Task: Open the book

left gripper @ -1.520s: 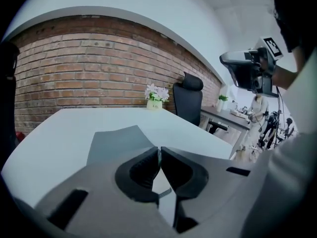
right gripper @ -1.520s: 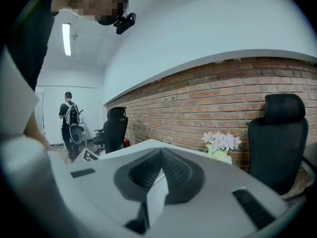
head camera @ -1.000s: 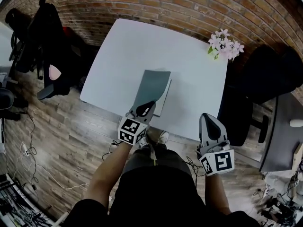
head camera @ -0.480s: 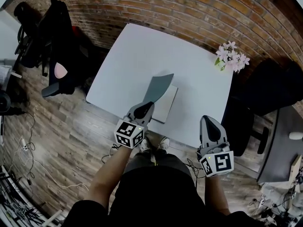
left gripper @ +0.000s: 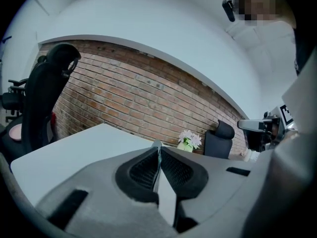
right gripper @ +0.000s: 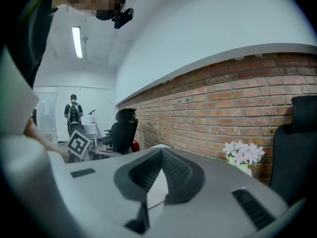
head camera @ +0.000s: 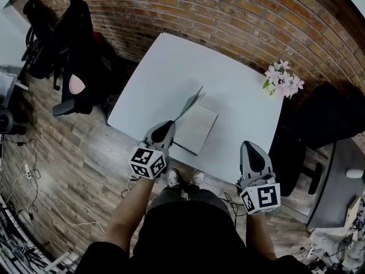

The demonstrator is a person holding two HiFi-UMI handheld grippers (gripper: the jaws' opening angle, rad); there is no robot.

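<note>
A grey-covered book [head camera: 197, 130] lies on the white table [head camera: 171, 61] near its front edge. Its front cover [head camera: 191, 103] is lifted and stands almost on edge above the left side of the book, so the pale first page shows. My left gripper [head camera: 169, 125] is shut on the cover's lower edge. In the left gripper view the thin cover sits pinched between the jaws of the left gripper [left gripper: 158, 150]. My right gripper [head camera: 251, 145] hovers off the table's front right edge, shut and empty; the right gripper [right gripper: 161, 152] shows nothing between its jaws.
A pot of pink-white flowers [head camera: 281, 76] stands at the table's far right corner. One black office chair [head camera: 74, 56] is left of the table and another [head camera: 325, 104] is right of it. A brick wall runs behind. A person [right gripper: 74, 114] stands far off.
My left gripper has moved left and up with the cover. The cover has swung from leaning over the book to nearly upright, baring the first page. The right gripper has barely shifted.
</note>
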